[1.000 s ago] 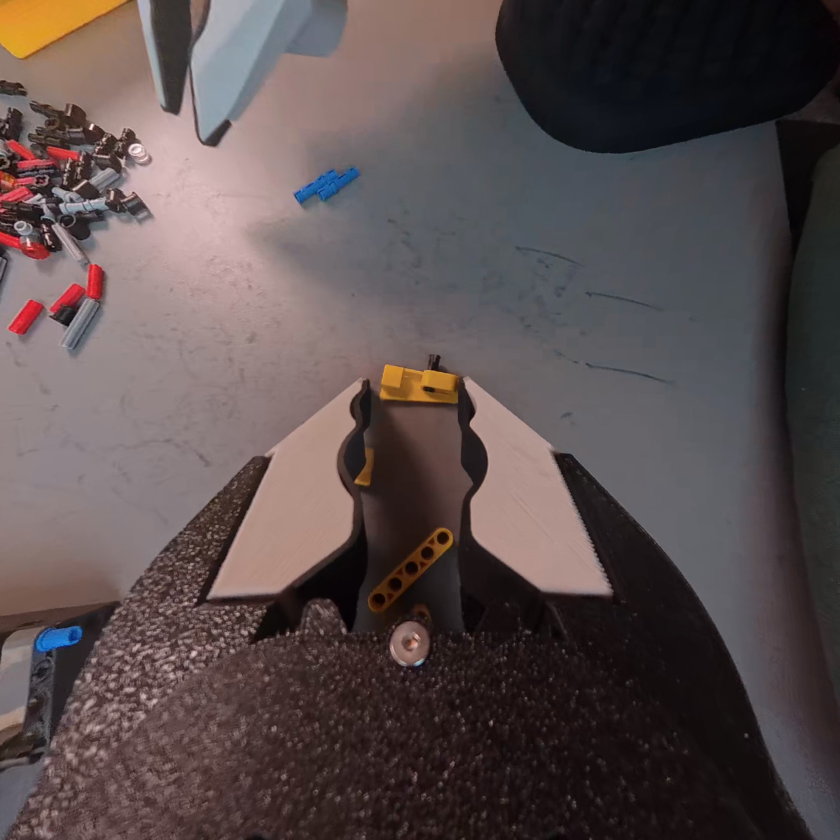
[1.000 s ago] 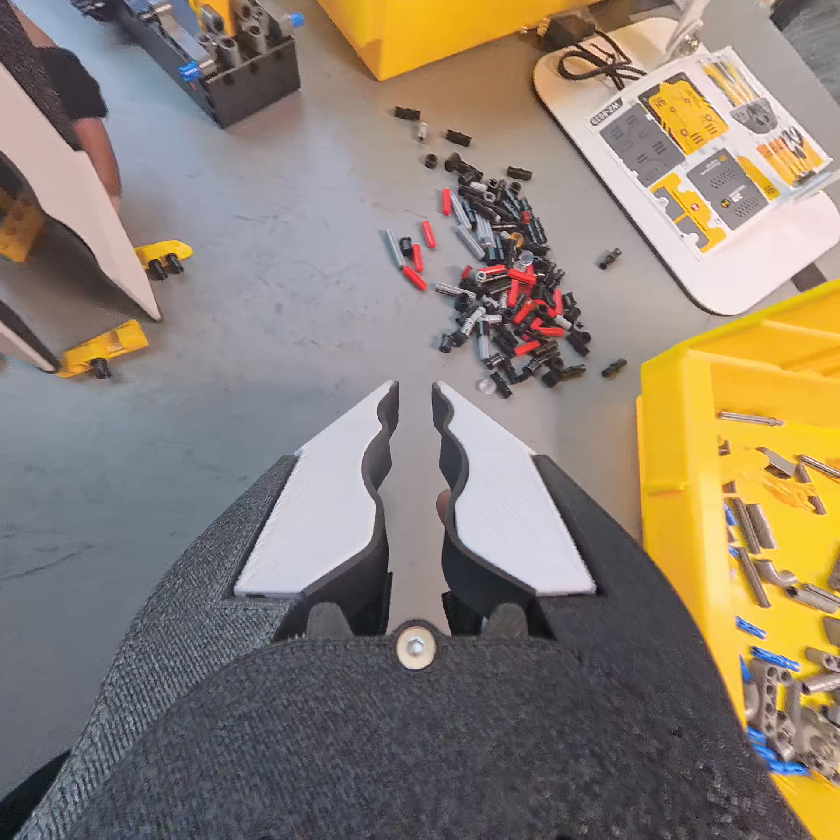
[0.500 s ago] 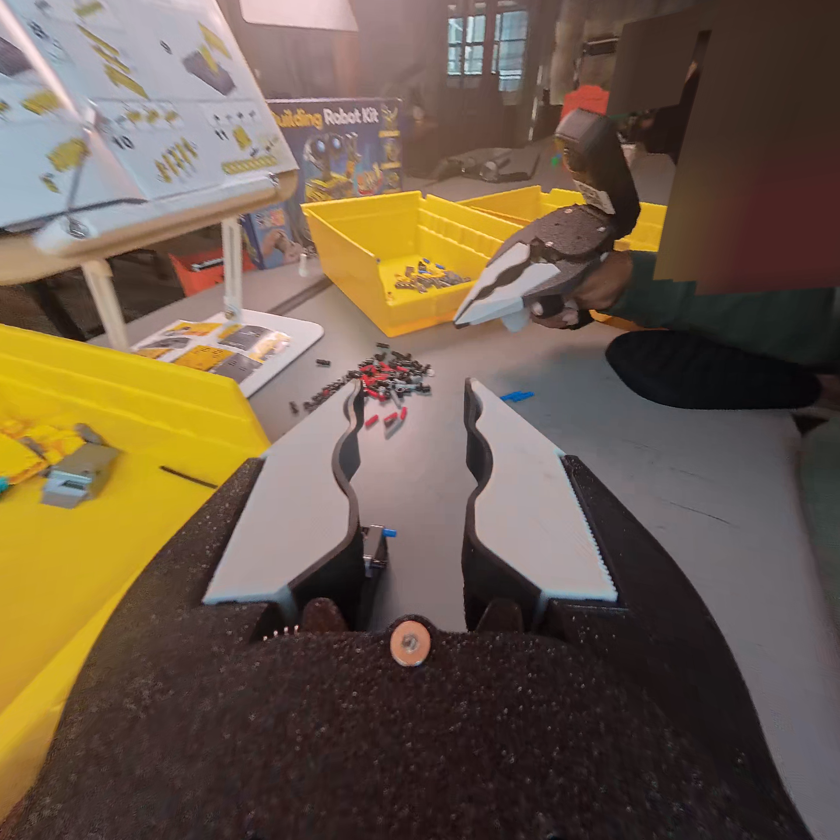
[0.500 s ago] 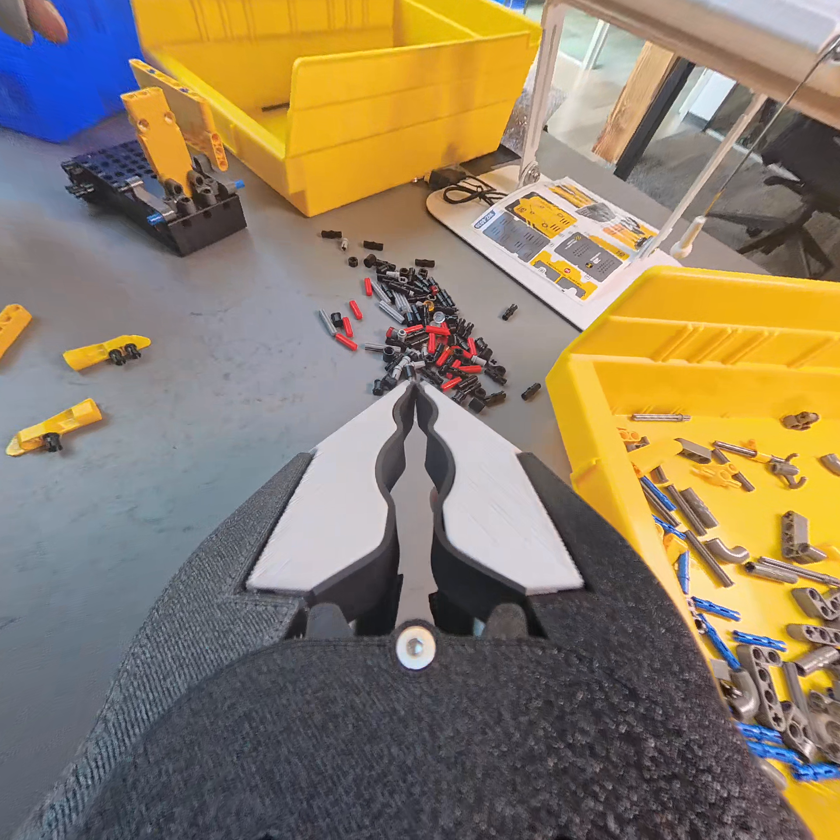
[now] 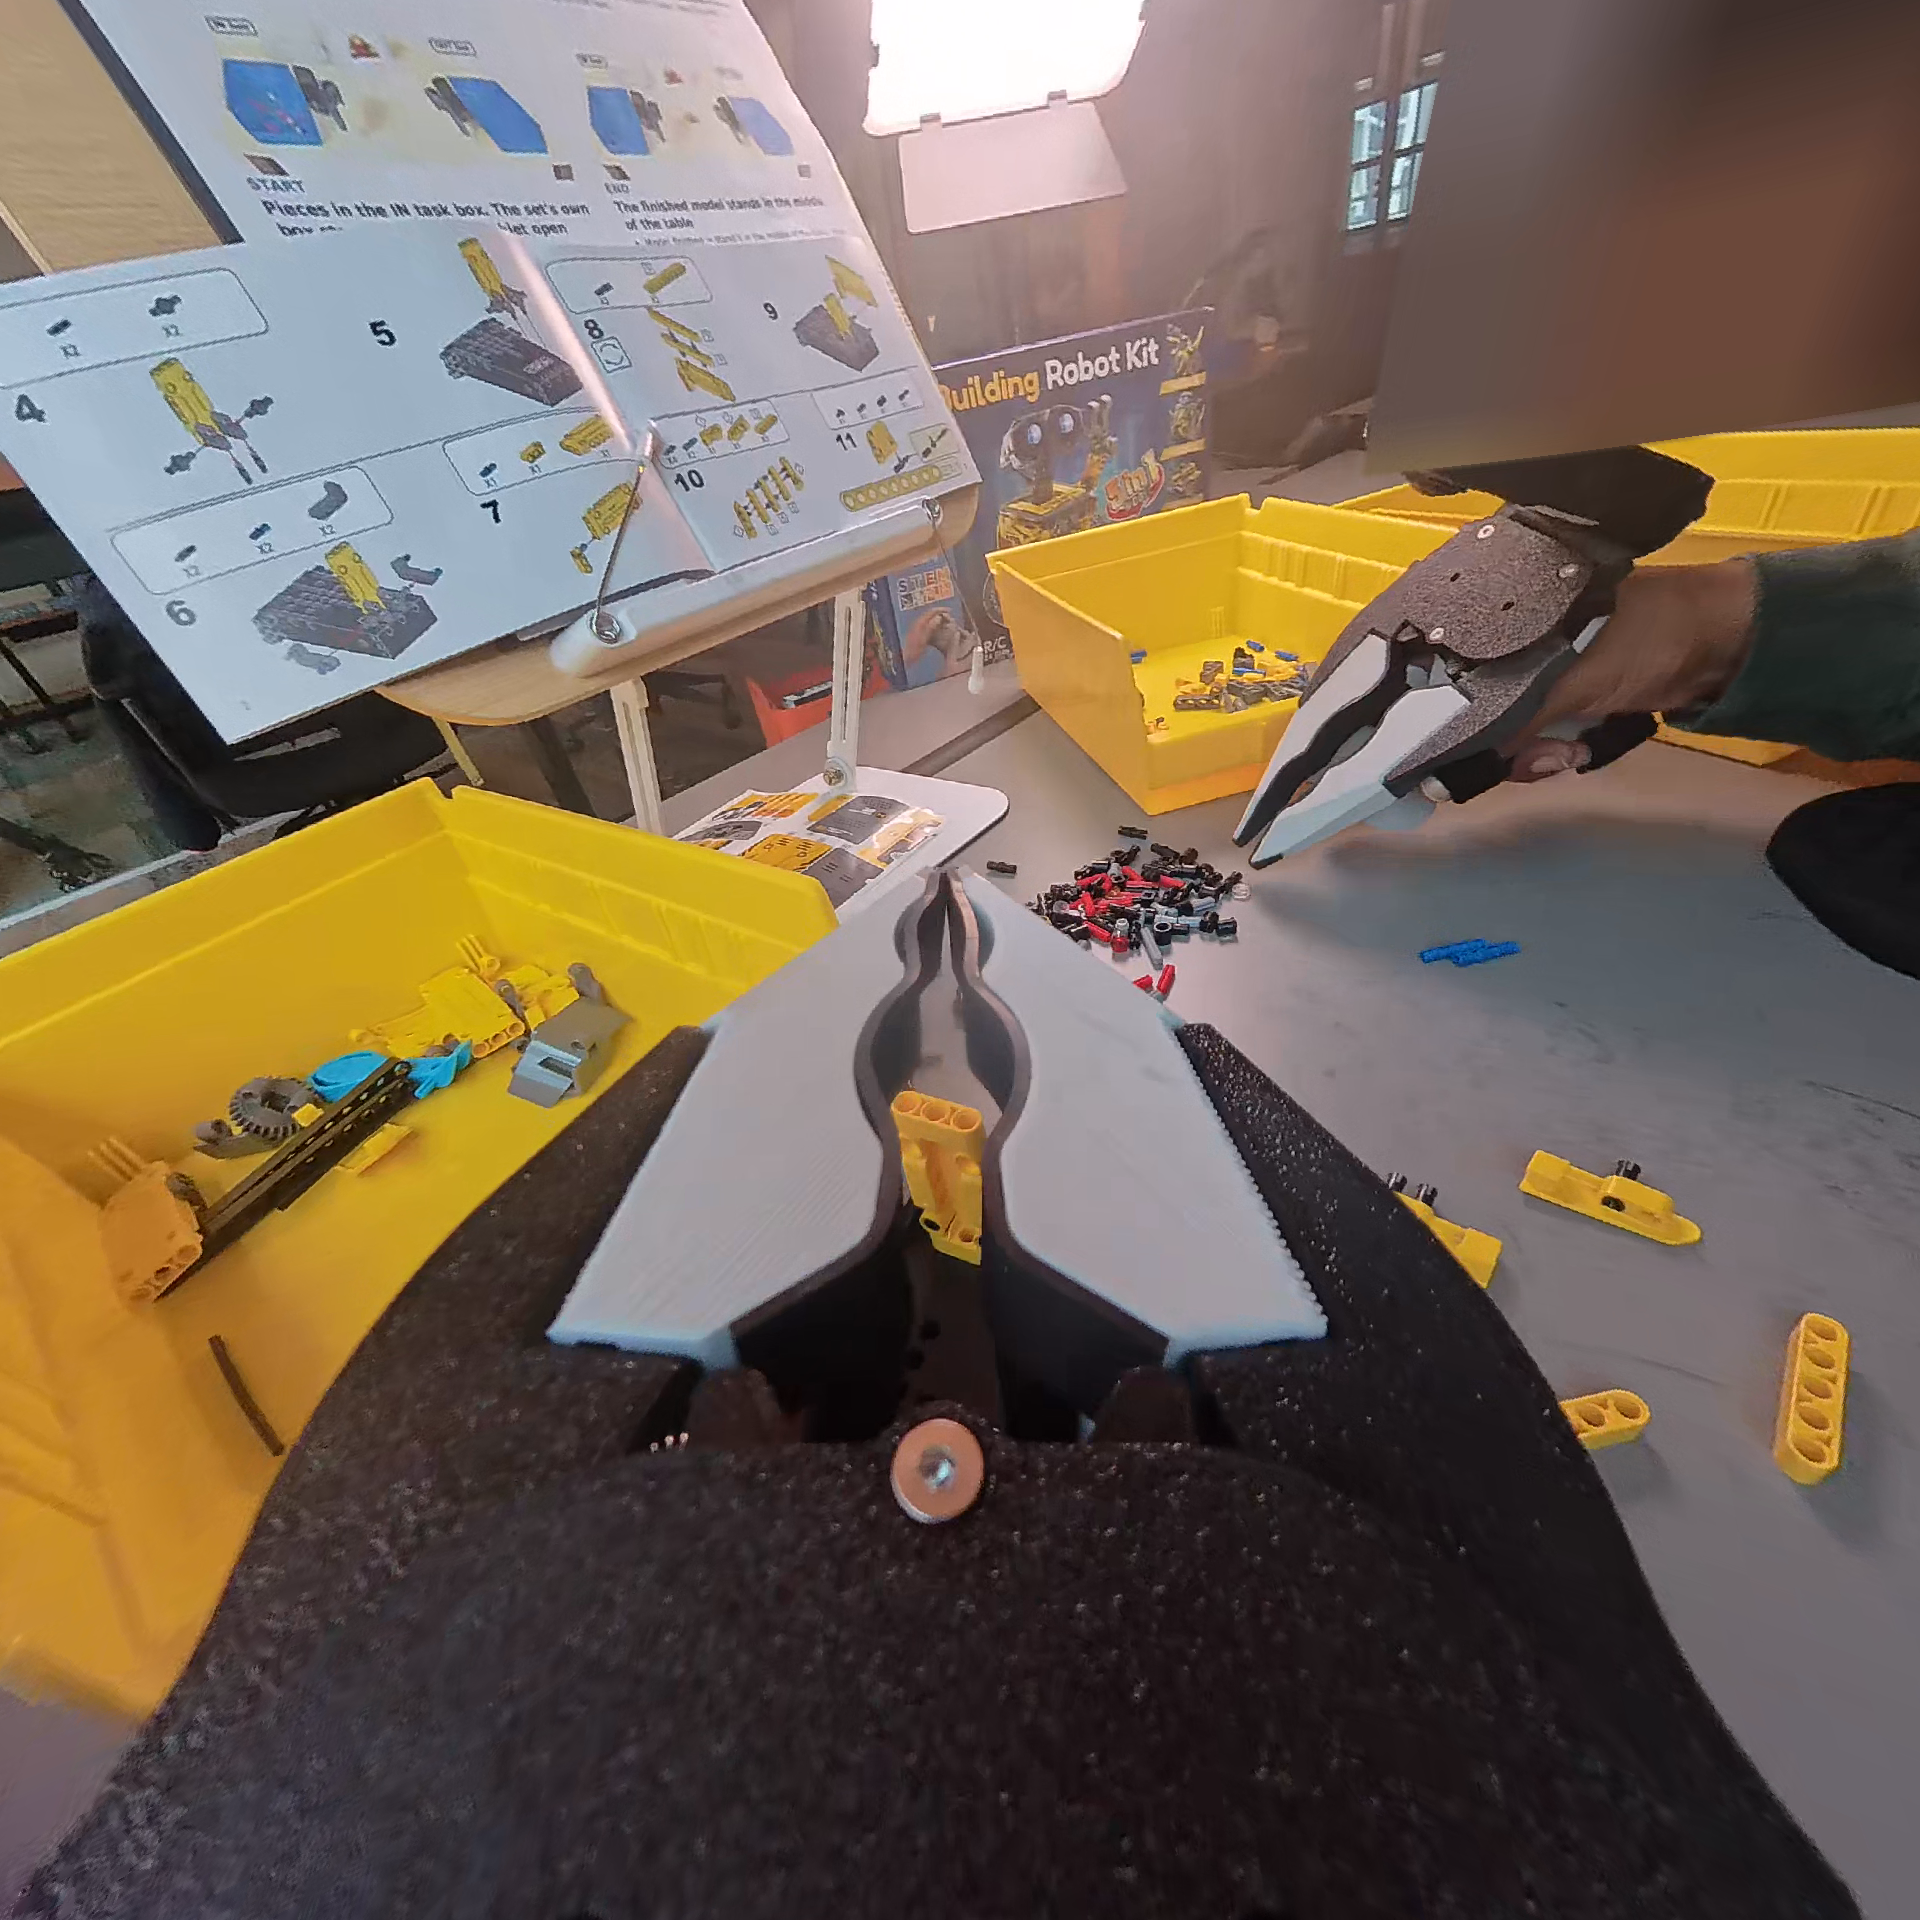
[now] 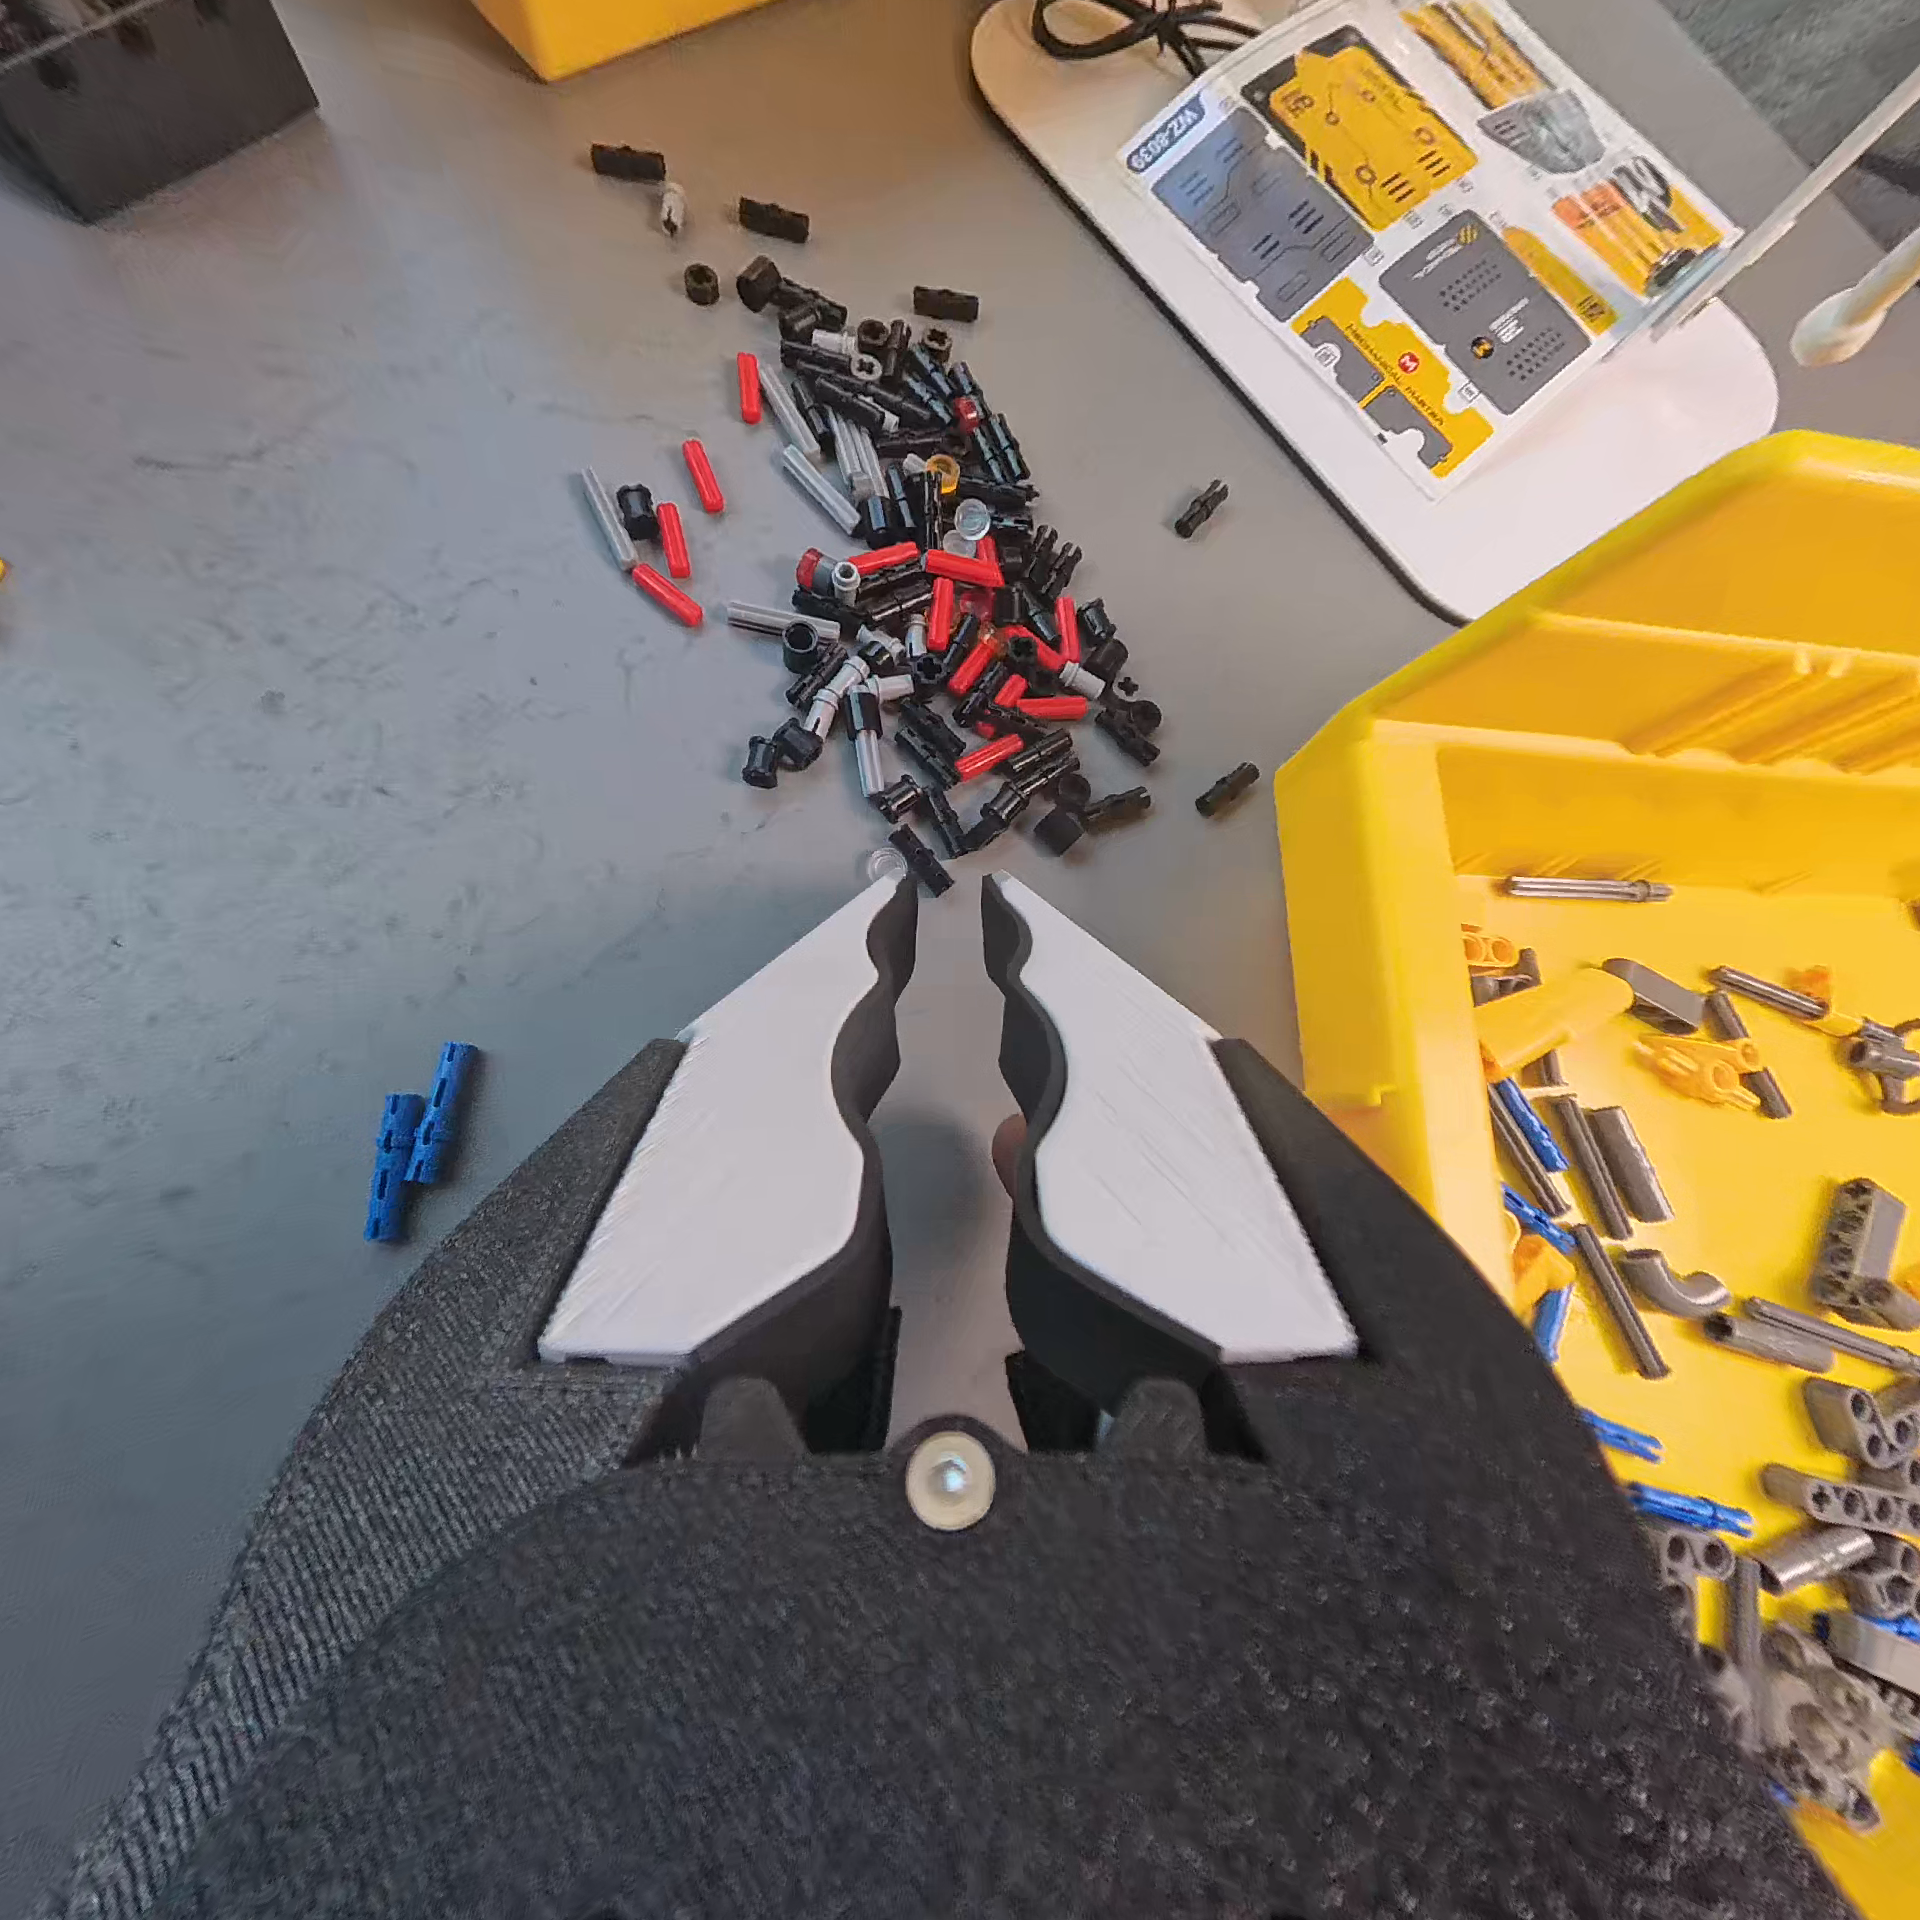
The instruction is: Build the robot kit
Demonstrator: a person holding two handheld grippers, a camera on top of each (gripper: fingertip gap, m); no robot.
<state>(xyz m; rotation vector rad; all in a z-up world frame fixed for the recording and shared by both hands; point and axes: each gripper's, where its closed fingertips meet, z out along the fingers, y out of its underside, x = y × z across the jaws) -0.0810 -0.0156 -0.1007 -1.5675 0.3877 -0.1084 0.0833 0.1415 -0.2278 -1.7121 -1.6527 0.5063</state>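
The left gripper [image 5: 948, 883] is clenched, tips meeting, with a yellow beam piece [image 5: 938, 1162] caught in the hollow between its fingers, lifted off the grey table [image 5: 1558, 1060]. Just beside it on its left sits a yellow bin [image 5: 312, 914] holding yellow, grey and blue parts. On the table to its right lie several loose yellow pieces [image 5: 1608, 1211].

The right gripper [image 6: 951, 888] is released, its jaws a little apart and nothing between them, tips low over the near edge of a pile of small black, red and grey pins [image 6: 925, 582]; a black pin [image 6: 923, 860] lies right at its left fingertip. Two blue pins [image 6: 416, 1138] rest on the table to its left, and another yellow bin [image 6: 1382, 935] of grey and blue parts stands to its right.

Beyond the pile, a white stand [image 5: 665, 634] props up an instruction sheet [image 5: 436, 395]; a sticker sheet [image 6: 1423, 239] lies on its base. Farther back are a third yellow bin [image 5: 1060, 644], a printed kit box [image 5: 1081, 436] and dim windows [image 5: 1387, 156].
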